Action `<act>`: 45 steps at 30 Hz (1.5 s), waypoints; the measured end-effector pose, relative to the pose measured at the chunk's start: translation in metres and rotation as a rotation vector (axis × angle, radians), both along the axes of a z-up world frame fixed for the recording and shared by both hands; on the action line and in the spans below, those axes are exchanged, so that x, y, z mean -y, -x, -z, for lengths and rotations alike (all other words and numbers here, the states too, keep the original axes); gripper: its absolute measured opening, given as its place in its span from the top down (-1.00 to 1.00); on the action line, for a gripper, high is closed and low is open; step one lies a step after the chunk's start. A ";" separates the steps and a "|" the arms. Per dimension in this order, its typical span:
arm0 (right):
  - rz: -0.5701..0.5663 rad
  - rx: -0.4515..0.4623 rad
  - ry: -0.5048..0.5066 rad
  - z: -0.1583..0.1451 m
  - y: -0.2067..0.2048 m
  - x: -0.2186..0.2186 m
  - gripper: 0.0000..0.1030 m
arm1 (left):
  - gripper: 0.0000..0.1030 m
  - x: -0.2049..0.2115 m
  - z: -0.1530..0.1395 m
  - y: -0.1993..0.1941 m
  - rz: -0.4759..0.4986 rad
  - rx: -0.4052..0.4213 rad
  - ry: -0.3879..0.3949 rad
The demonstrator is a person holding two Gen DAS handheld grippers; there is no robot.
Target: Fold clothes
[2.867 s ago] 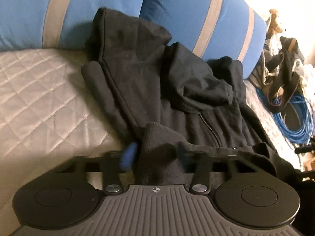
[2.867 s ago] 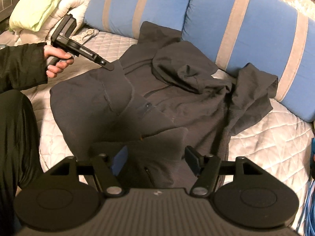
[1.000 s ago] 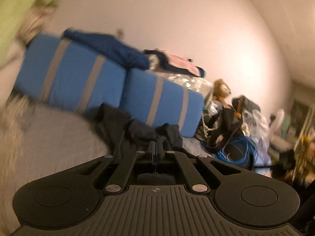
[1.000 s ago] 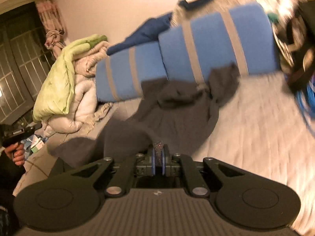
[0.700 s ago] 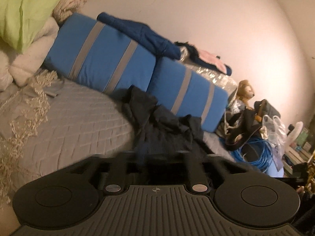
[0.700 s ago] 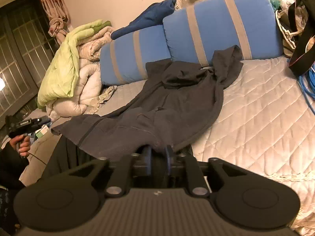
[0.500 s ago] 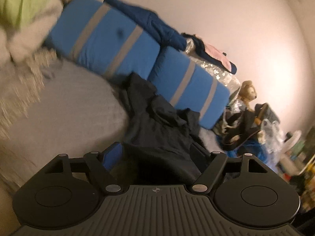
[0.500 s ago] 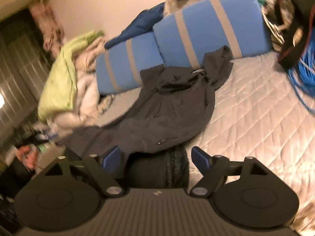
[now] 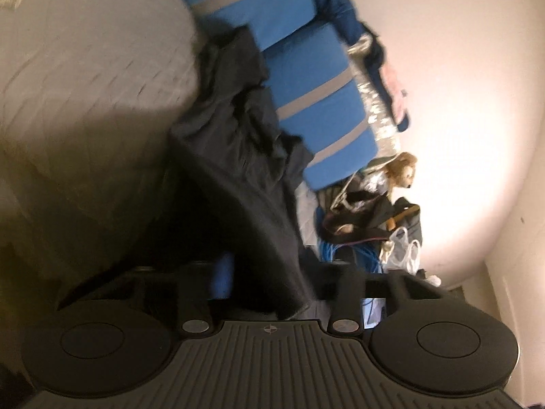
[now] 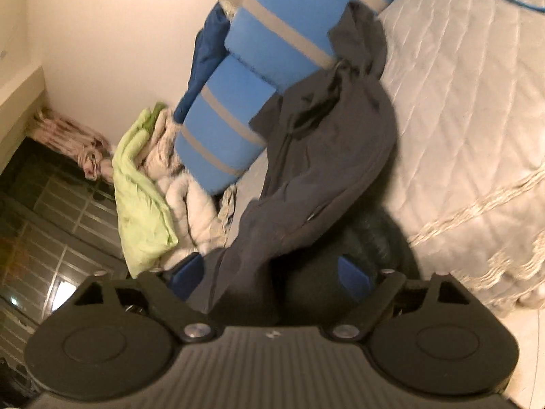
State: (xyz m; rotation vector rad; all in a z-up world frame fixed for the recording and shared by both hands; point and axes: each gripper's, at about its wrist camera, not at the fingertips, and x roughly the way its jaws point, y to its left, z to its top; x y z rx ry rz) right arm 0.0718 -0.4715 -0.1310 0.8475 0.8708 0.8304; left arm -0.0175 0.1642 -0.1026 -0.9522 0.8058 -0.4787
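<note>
Both the left hand-held gripper [image 9: 279, 272] and the right hand-held gripper [image 10: 270, 274] stand agape; the dark grey zip hoodie [image 10: 327, 143] drapes between each one's fingers, frame centre, on the quilted bed [image 10: 470, 95].

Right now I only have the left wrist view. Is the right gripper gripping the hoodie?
Observer: No. The right gripper is open, jaws wide apart, and the hoodie hem lies loosely between them.
Operator: What lies past the cushions on that side?
Observer: A green blanket piled on pale bedding, at the end of the blue cushions.
Operator: Anything behind that pile?
Observer: A dark window with a grid of bars.
</note>
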 end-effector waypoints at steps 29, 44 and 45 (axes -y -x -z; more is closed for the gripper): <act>-0.027 0.177 0.112 -0.072 0.050 -0.004 0.90 | 0.92 -0.003 -0.055 0.064 -0.010 0.140 -0.026; 0.127 0.179 0.455 -0.076 0.016 -0.001 -1.00 | -0.33 -0.030 -0.021 0.041 -0.209 -0.008 -0.126; 0.152 0.202 0.469 -0.082 0.011 0.001 -1.00 | -0.35 -0.033 -0.025 0.040 -0.229 0.002 -0.142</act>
